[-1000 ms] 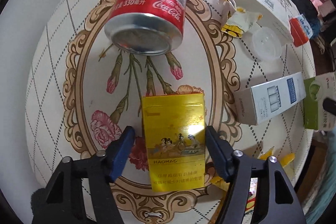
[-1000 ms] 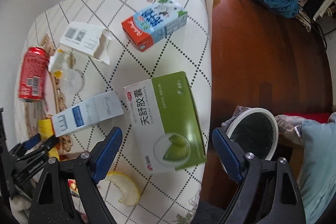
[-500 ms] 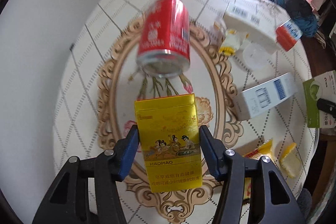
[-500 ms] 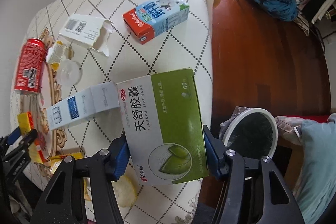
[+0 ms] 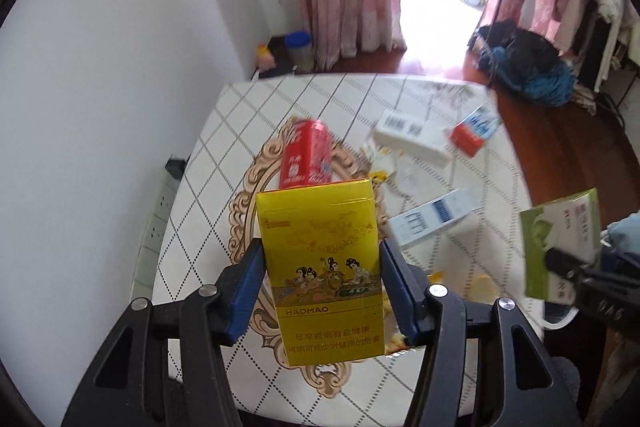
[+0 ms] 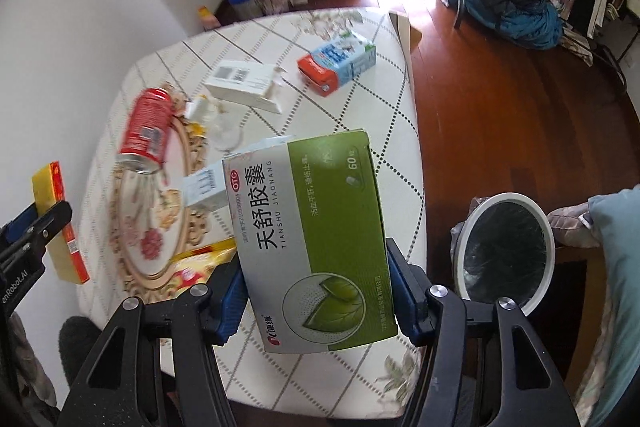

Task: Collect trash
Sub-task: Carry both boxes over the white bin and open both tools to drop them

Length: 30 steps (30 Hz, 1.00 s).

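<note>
- Holding two boxes clear of the counter (image 6: 404, 107), one per hand.
- Left tongs (image 5: 322, 291): blue pads pinching a yellow cigarette pack (image 5: 320, 267) on both long sides; pack upright, label facing my camera, lifted off the cloth.
- Right tongs (image 6: 316, 291): pinching a green-and-white medicine box (image 6: 312, 235) by its sides. Their gap was narrowing over the last second, steady for the last half, with the box between the pads.
- The medicine box also shows at the right edge of the left view, in the air, blurred.
- Trash bin (image 6: 506, 251): white rim, dark liner, on the wood floor just right of the counter, beside the medicine box in the right view.
- On the counter I see: red soda can (image 6: 146, 127) on its side in the ornate oval print; a blue-and-white box (image 5: 434, 219) near it; a white box with a barcode (image 6: 244, 83) further back; a milk carton (image 6: 338, 61) near the far right edge.
- Clear plastic lid (image 6: 228, 139) and a crumpled wrapper (image 6: 198, 109) between can and barcode box.
- Yellow snack wrapper (image 6: 200, 259) on the near edge, partly behind my right tongs.
</note>
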Available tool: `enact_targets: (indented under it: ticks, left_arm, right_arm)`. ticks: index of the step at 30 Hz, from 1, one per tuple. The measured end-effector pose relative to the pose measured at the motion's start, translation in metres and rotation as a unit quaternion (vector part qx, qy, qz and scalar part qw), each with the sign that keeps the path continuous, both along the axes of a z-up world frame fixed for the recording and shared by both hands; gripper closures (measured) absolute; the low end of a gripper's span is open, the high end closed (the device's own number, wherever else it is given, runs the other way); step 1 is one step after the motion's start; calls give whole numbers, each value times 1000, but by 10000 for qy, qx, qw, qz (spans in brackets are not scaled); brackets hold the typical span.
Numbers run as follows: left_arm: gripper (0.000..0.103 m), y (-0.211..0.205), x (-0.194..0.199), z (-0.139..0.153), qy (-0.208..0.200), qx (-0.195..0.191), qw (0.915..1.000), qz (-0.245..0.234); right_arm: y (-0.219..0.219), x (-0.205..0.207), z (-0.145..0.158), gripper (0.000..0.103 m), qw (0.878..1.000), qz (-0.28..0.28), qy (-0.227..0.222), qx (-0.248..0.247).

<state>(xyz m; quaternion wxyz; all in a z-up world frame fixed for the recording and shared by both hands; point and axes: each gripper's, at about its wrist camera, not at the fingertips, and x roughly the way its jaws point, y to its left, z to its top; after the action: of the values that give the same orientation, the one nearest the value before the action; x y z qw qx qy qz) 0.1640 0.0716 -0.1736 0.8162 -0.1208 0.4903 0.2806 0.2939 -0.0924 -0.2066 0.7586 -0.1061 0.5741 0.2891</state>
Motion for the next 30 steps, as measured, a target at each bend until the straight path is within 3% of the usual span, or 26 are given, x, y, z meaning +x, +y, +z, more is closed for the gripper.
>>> enact_targets:
  ticks: [9,15,18,22,30]
  left_arm:
    - [49,-67,20,58,-609,66,9954,-737]
    - [49,-122,65,62,-730,-210,9872,-1399]
    - [49,-156,98,43,-672,-670,9795,-1775]
    - [49,-203,153,-10,-274,-1652,9610,-2200]
    - [49,-261,238,-102,613,-2591,9341,-2380]
  right_arm:
    - [-56,-7,54,40,9954,-450,-270,805]
    - [-140,17,69,40,9875,-1158,-444,971]
    - [-189,34,55,40,9832,-1583,-385,820]
    - [-245,55,17,40,9776,-2057,-79,447]
    - [-305,99,-67,40,9681,-2465,400,-186]
